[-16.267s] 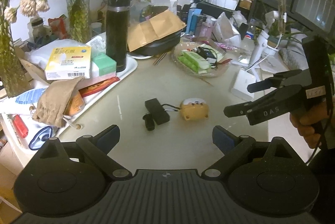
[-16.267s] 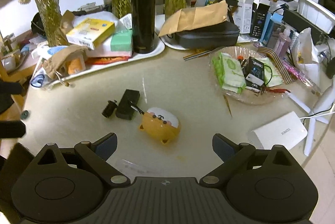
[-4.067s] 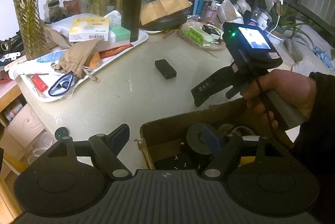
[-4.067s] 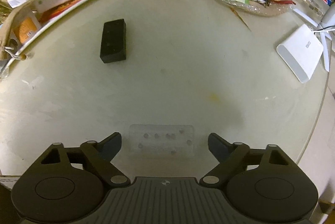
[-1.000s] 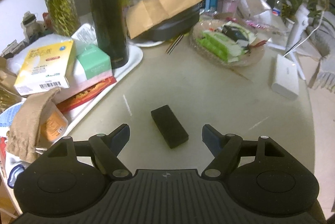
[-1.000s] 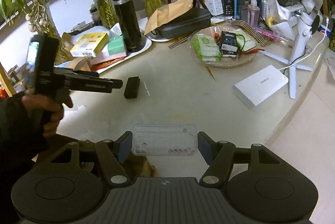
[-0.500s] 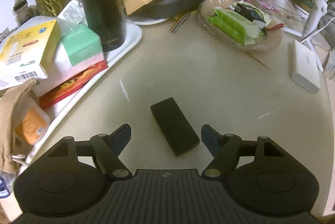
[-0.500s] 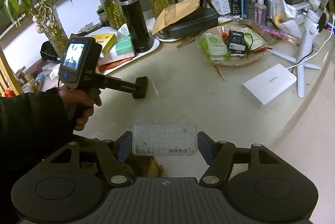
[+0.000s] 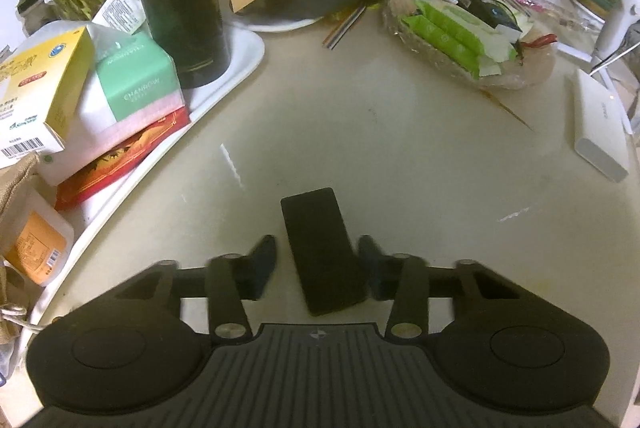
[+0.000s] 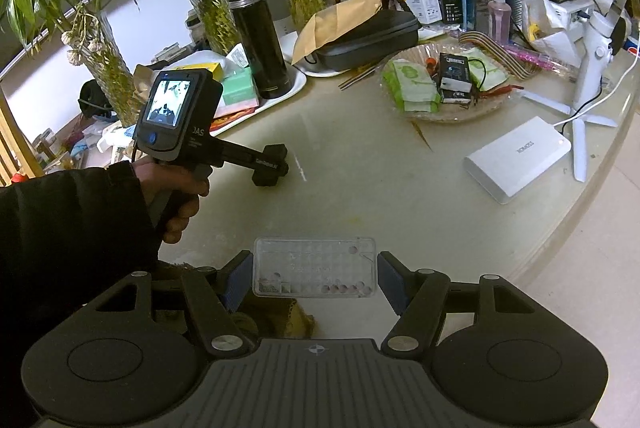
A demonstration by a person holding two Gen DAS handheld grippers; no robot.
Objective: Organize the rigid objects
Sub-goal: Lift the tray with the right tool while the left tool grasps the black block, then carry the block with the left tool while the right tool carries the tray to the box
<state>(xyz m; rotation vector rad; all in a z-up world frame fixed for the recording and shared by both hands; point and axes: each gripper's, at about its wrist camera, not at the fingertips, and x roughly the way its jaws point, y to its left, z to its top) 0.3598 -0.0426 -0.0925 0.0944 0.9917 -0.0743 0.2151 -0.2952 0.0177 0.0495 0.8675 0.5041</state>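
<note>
Left wrist view: my left tool (image 9: 316, 262) has just been closing around the flat black rectangular block (image 9: 322, 252) on the counter (image 9: 400, 155), pads not yet clearly pressing; my right tool (image 10: 316, 274) clamps a clear plastic compartment case (image 10: 315, 272), kept aside.

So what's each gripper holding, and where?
Right gripper: the clear box, by its short ends. Left gripper: nothing; its jaws have just been closing around the black block.
</note>
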